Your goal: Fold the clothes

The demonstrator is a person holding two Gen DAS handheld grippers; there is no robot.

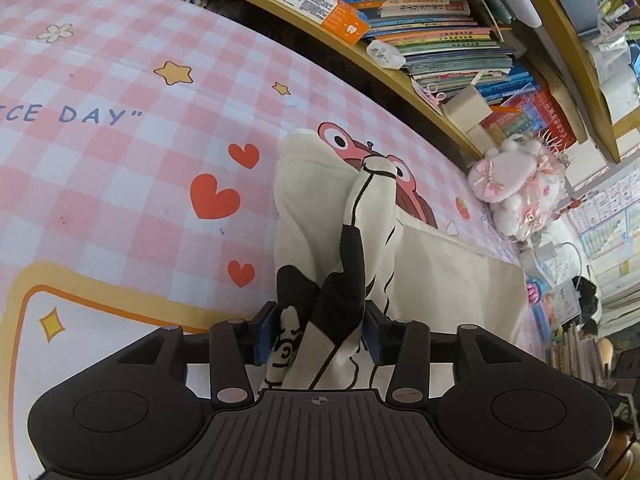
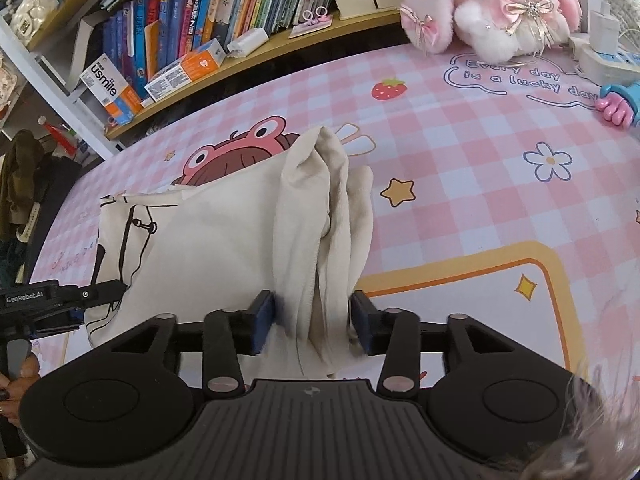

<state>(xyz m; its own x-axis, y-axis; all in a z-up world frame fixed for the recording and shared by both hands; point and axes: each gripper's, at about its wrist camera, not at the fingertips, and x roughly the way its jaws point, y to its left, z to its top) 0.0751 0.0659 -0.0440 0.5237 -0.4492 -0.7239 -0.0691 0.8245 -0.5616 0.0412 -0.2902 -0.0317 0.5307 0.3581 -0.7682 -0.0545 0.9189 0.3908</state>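
A cream garment with a black cartoon print [image 1: 308, 216] [image 2: 208, 236] lies on a pink checked table mat [image 1: 120, 184] [image 2: 460, 184]. My left gripper [image 1: 320, 334] is shut on a bunched, printed edge of the garment, which is lifted above the mat. My right gripper [image 2: 312, 326] is shut on a bunched plain cream edge. The cloth stretches between the two grippers. The left gripper also shows at the left edge of the right wrist view [image 2: 60, 300], held by a hand.
A wooden bookshelf [image 1: 400, 20] [image 2: 224, 12] full of books runs along the mat's far edge. A pink and white plush toy [image 1: 516, 184] [image 2: 492, 4] sits at the mat's corner. A power strip [image 2: 604, 56] and a pink toy [image 2: 620, 102] lie nearby.
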